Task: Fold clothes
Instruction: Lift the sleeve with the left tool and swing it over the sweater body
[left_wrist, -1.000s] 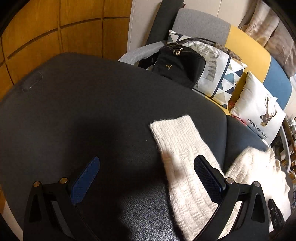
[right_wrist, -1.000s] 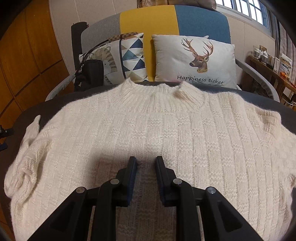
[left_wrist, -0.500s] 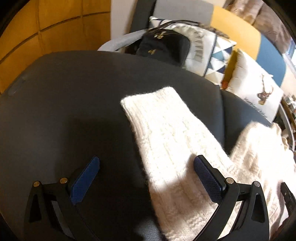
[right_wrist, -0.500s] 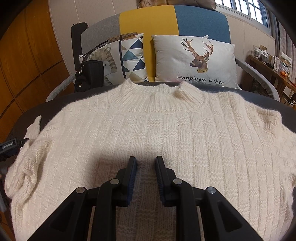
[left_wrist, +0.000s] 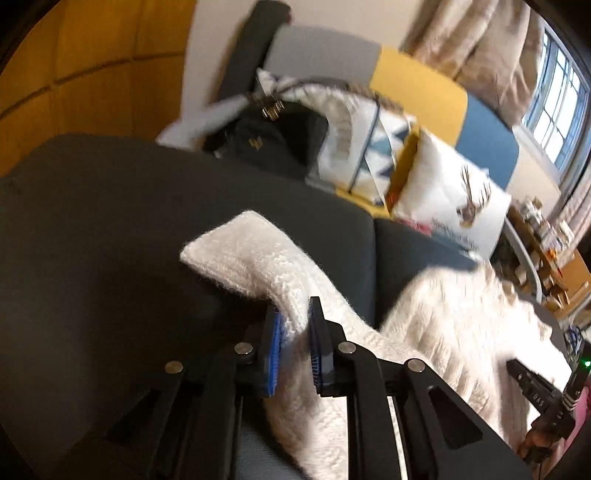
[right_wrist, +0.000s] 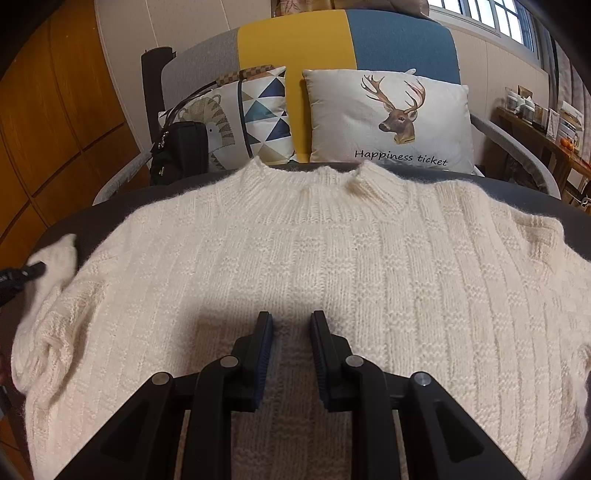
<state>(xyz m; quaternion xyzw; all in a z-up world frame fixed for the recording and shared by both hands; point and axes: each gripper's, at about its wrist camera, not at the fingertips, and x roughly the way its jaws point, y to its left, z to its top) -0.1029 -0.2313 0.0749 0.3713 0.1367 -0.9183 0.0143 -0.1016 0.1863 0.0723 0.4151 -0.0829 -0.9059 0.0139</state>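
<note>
A dark padded surface (right_wrist: 517, 195) before a cushioned sofa carries a cream knit sweater (right_wrist: 332, 266), spread flat, collar toward the cushions. The left gripper (left_wrist: 295, 325) pinches its sleeve (left_wrist: 251, 251), cuff lifted clear. The right gripper (right_wrist: 291, 332), jaws narrow with knit showing between them, rests on the body; whether it grips is unclear. Risk: loose knit could slip or stretch, dragging the body askew.

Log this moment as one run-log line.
step: sleeve fold | left gripper: shut on sleeve, cuff lifted | right gripper: nearly shut, empty, over sweater body | sweater: flat on dark table
</note>
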